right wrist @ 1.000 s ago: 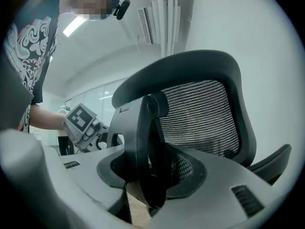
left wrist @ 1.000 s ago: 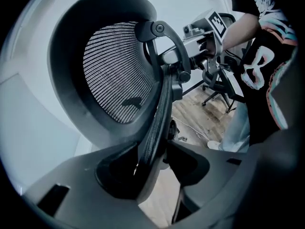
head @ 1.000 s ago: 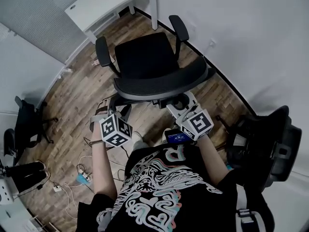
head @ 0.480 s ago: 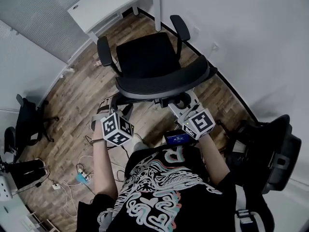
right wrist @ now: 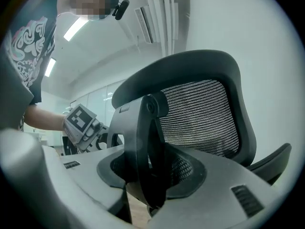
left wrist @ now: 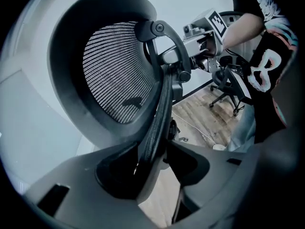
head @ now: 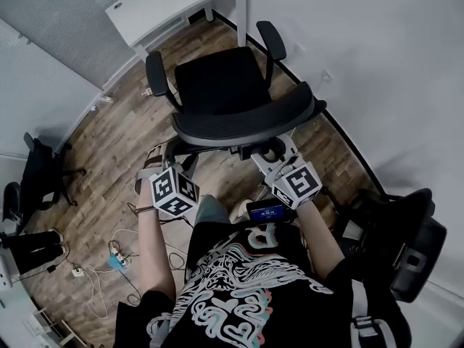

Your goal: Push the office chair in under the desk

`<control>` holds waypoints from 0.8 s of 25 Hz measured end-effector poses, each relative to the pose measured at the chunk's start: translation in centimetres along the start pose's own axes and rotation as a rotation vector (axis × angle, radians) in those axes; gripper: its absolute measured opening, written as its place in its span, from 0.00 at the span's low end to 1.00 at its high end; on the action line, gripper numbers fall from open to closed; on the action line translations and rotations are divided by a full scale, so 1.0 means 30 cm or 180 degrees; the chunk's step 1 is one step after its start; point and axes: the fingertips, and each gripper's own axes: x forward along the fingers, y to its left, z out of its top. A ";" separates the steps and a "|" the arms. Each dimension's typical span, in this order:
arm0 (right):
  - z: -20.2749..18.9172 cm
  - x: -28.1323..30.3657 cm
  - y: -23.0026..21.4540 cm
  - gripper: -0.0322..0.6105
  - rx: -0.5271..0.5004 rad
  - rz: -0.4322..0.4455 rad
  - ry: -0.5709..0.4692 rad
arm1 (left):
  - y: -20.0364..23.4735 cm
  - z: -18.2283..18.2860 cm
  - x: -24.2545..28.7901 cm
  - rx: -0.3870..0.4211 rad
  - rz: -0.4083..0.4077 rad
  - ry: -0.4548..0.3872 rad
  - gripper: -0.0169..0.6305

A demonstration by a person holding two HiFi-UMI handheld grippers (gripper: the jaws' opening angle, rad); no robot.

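Observation:
In the head view the black office chair [head: 221, 85] stands on the wood floor, its seat facing the white desk [head: 174, 6] at the top. Its mesh backrest [head: 246, 122] is nearest me. My left gripper [head: 161, 154] reaches in at the backrest's left side, and my right gripper [head: 274, 151] at the right. In the left gripper view the jaws [left wrist: 159, 151] are shut on a black backrest strut [left wrist: 159, 109], with the mesh [left wrist: 114, 75] above. In the right gripper view the jaws [right wrist: 152, 175] are shut on a broad black frame arm [right wrist: 145, 147] beside the mesh [right wrist: 200, 113].
A second black chair [head: 406, 245] stands close at my right, against the white wall. At the left edge is another black chair base [head: 36, 187]. A power strip with cables [head: 109, 263] lies on the floor at my lower left. A grey partition borders the desk's left side.
The chair and both grippers have moved together toward the desk, which now shows larger at the top. The floor cables and the side chairs have slid back in the head view.

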 end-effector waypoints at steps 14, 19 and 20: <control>0.020 0.080 -0.130 0.32 0.0008 0.0071 -0.0043 | 0.086 0.051 0.076 0.0023 0.0021 -0.0045 0.35; 0.024 0.093 -0.188 0.32 0.0023 0.0142 -0.0031 | 0.101 0.083 0.107 0.0057 0.0049 -0.0041 0.35; 0.027 0.097 -0.201 0.32 0.0025 0.0141 -0.0035 | 0.108 0.091 0.113 0.0059 0.0048 -0.0057 0.35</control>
